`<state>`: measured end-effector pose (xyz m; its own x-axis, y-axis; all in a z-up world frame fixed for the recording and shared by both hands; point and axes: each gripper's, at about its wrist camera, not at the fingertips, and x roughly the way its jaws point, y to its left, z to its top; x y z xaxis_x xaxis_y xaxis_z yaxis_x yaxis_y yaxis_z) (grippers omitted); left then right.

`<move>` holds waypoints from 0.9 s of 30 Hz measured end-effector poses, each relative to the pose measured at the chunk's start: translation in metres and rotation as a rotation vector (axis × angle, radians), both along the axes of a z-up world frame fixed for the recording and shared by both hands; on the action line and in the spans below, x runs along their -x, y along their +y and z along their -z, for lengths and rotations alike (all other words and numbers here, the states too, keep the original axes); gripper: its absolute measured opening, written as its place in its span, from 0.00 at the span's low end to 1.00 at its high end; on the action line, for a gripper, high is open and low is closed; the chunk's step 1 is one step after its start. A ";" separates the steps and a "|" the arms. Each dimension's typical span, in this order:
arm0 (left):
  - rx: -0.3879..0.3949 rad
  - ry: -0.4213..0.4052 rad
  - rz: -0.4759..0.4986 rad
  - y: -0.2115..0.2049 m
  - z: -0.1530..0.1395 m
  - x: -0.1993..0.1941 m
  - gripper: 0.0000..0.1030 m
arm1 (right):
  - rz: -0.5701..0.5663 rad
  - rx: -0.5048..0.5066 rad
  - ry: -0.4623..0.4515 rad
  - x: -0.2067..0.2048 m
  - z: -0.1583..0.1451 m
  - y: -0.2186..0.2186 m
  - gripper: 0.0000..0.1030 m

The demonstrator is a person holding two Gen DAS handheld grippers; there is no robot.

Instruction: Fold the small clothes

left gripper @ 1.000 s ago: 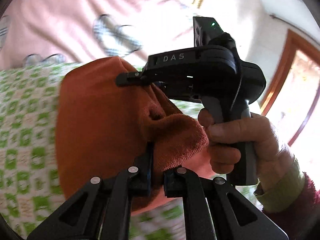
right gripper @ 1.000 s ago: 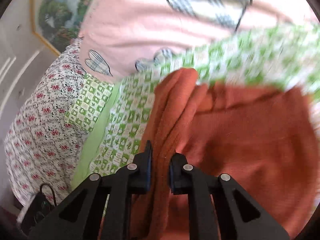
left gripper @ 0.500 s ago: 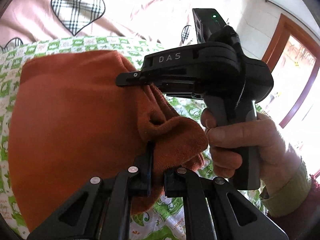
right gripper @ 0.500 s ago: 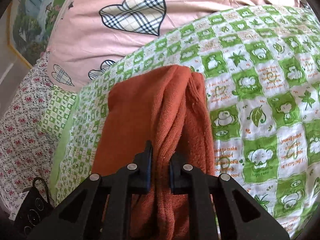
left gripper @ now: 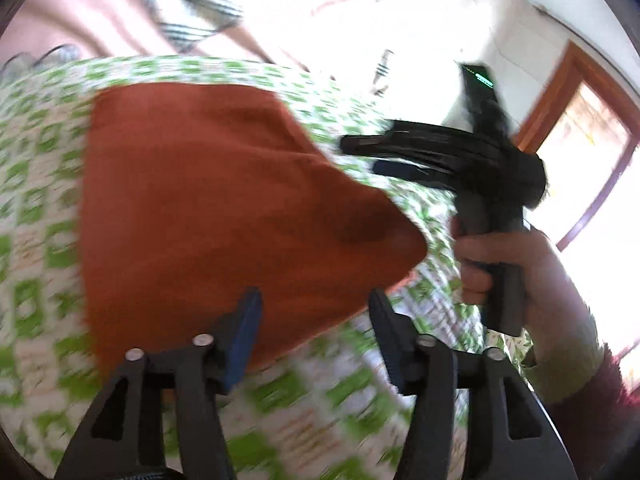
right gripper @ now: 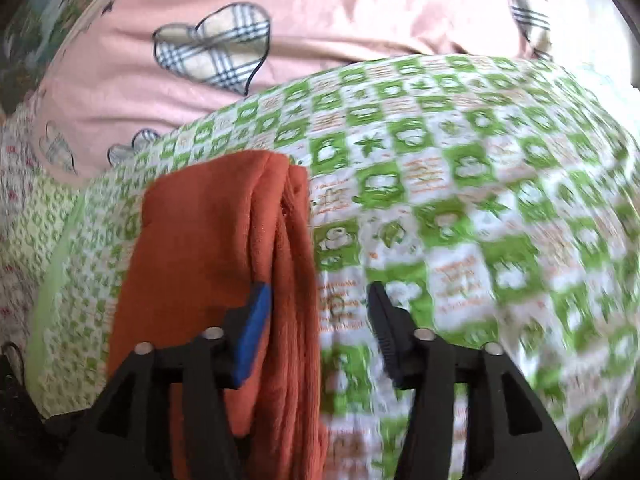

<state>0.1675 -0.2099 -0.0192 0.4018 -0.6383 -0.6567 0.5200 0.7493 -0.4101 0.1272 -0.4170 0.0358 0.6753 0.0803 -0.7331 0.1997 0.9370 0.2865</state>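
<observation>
An orange knitted garment [left gripper: 208, 208] lies folded on the green-and-white checked blanket [left gripper: 36, 208]. My left gripper [left gripper: 314, 330] is open and empty just above the garment's near edge. My right gripper shows in the left wrist view [left gripper: 360, 156] to the right of the garment, held by a hand, off the cloth. In the right wrist view the garment [right gripper: 208, 264] lies as a long folded strip at the left, and my right gripper [right gripper: 318, 324] is open over its right edge, holding nothing.
A pink duvet with checked hearts [right gripper: 212, 52] lies behind the blanket. A floral sheet [right gripper: 16, 184] is at the far left. A wooden door frame [left gripper: 592, 120] and bright window stand at the right. A black cable [right gripper: 10, 364] lies at the bottom left.
Both grippers were shut on the orange garment; both have opened and let it go. The garment now lies flat on the blanket, and the right gripper has drawn away to the right.
</observation>
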 end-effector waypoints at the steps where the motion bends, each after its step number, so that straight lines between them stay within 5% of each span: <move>1: 0.004 0.013 -0.038 0.014 0.000 -0.002 0.63 | -0.035 -0.041 -0.019 0.005 -0.003 0.004 0.84; 4: 0.028 0.053 -0.134 0.050 0.001 -0.007 0.70 | -0.127 -0.060 -0.004 0.007 0.001 0.019 0.90; 7: 0.036 0.084 -0.205 0.080 0.006 -0.024 0.75 | -0.098 0.029 0.082 0.005 0.016 0.020 0.90; 11: 0.093 0.201 -0.250 0.103 0.025 -0.053 0.78 | -0.082 -0.157 0.051 0.007 0.024 -0.004 0.90; 15: 0.170 0.325 -0.251 0.102 0.052 -0.083 0.79 | -0.104 -0.185 0.062 -0.011 0.028 -0.003 0.90; 17: 0.199 0.308 -0.241 0.096 0.054 -0.092 0.78 | -0.118 -0.215 0.084 -0.023 0.038 0.000 0.90; 19: 0.196 0.300 -0.187 0.082 0.056 -0.099 0.70 | -0.130 -0.220 0.095 -0.029 0.045 0.004 0.84; 21: 0.166 0.286 -0.171 0.069 0.058 -0.103 0.48 | -0.152 -0.211 0.093 -0.030 0.050 0.013 0.72; 23: 0.175 0.264 -0.165 0.068 0.056 -0.103 0.30 | -0.163 -0.284 0.103 -0.028 0.054 0.016 0.40; 24: 0.189 0.251 -0.158 0.071 0.052 -0.102 0.22 | -0.162 -0.284 0.098 -0.026 0.052 0.017 0.37; 27: 0.193 0.203 -0.150 0.083 0.036 -0.091 0.19 | -0.162 -0.246 0.078 -0.019 0.041 0.030 0.30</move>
